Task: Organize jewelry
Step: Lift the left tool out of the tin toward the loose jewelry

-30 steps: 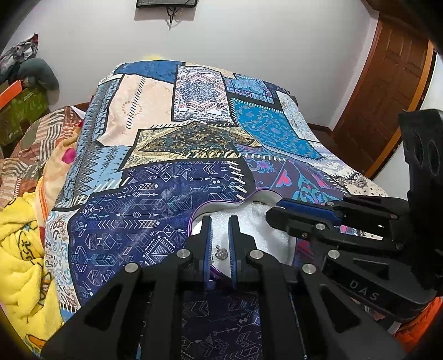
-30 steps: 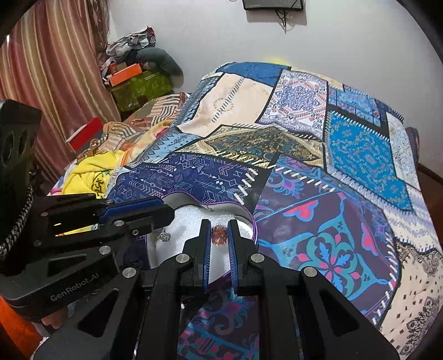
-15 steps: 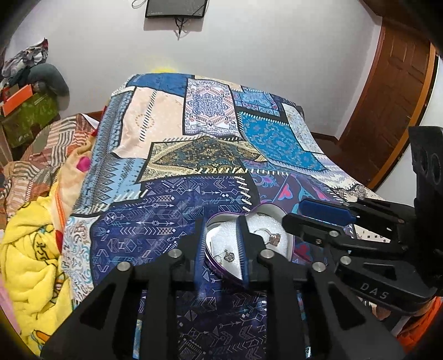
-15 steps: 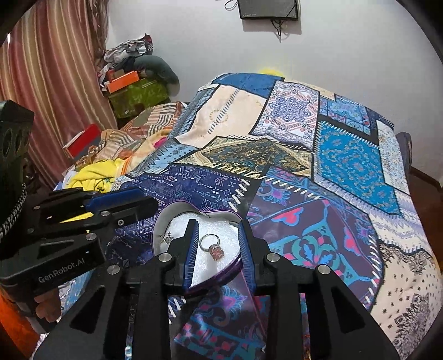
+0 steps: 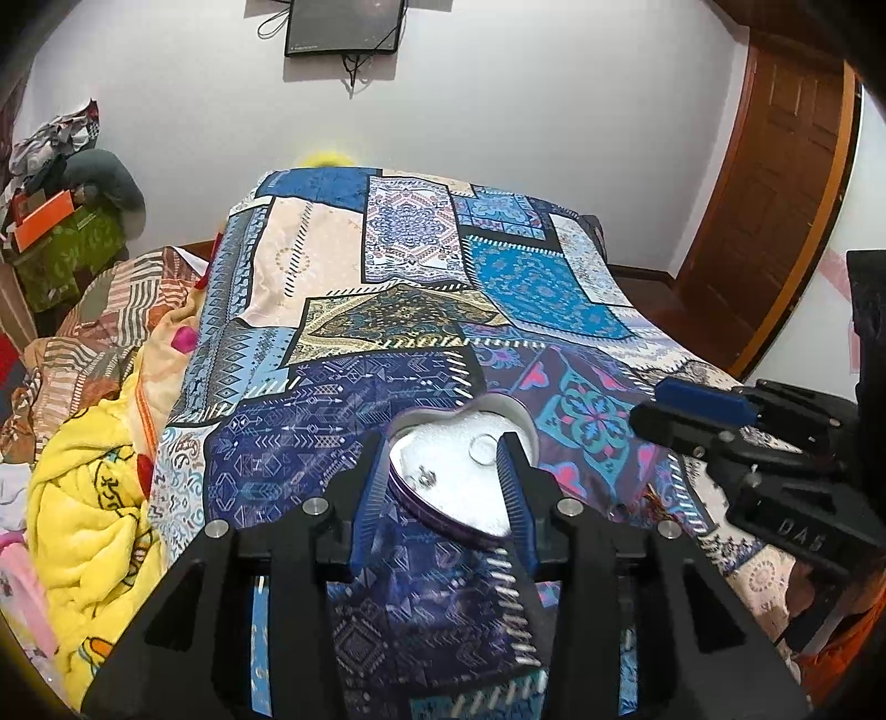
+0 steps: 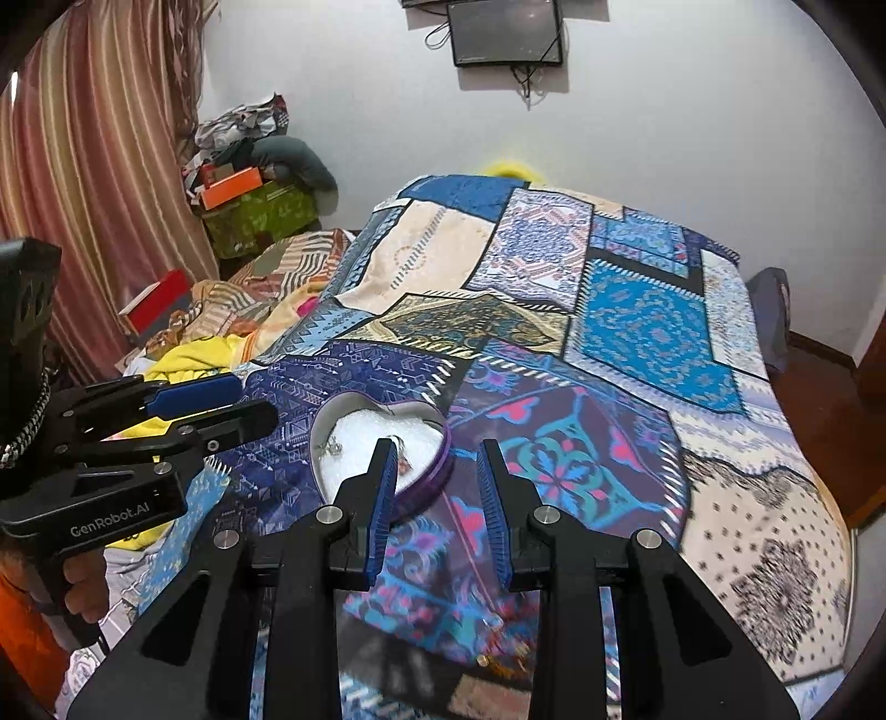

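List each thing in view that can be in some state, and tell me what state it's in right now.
Left hand-held gripper: open, nothing held; jaws have just been opening.
Right hand-held gripper: open, nothing held.
Heart-shaped tin: lid off, resting on the bedspread.
Ring: lying loose in the tin.
Small silver piece: lying loose in the tin.
Wall screen: dark.
Wooden door: shut.

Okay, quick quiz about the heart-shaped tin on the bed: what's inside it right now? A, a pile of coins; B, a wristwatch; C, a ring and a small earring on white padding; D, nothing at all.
C: the left wrist view shows a ring and a small earring lying on the white padding inside the heart-shaped tin, with both sets of jaws open and empty.
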Available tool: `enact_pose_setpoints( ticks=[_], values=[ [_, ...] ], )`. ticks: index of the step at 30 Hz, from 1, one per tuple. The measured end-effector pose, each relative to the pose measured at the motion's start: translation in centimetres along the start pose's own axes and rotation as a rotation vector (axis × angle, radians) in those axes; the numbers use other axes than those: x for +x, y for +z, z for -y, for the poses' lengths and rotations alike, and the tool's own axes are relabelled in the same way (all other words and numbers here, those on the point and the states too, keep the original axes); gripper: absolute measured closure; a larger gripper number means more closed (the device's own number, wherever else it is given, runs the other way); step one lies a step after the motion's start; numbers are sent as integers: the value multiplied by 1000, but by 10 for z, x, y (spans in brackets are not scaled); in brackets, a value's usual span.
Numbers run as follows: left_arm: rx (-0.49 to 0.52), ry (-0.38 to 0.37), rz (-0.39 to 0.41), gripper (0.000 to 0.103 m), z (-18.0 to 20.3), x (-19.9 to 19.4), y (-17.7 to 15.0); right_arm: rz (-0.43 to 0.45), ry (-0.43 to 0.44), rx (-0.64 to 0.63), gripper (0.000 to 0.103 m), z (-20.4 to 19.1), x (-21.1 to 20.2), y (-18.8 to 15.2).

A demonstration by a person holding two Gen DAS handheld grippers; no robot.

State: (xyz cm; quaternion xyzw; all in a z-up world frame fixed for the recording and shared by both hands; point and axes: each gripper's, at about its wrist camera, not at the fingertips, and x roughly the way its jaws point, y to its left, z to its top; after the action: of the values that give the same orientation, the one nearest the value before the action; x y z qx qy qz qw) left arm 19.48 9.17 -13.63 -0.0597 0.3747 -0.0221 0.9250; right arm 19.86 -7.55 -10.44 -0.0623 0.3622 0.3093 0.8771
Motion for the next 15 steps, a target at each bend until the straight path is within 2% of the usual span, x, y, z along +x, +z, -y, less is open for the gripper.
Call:
enact_pose_setpoints(
  ticks=[8, 15],
  values=[
    [32, -21, -16, 59, 26, -17, -14, -3, -57, 46, 76, 26, -30, -24],
    [47, -53, -68, 59, 50, -10, -31, -25, -119, 102, 76, 55, -53, -52]
  ],
)
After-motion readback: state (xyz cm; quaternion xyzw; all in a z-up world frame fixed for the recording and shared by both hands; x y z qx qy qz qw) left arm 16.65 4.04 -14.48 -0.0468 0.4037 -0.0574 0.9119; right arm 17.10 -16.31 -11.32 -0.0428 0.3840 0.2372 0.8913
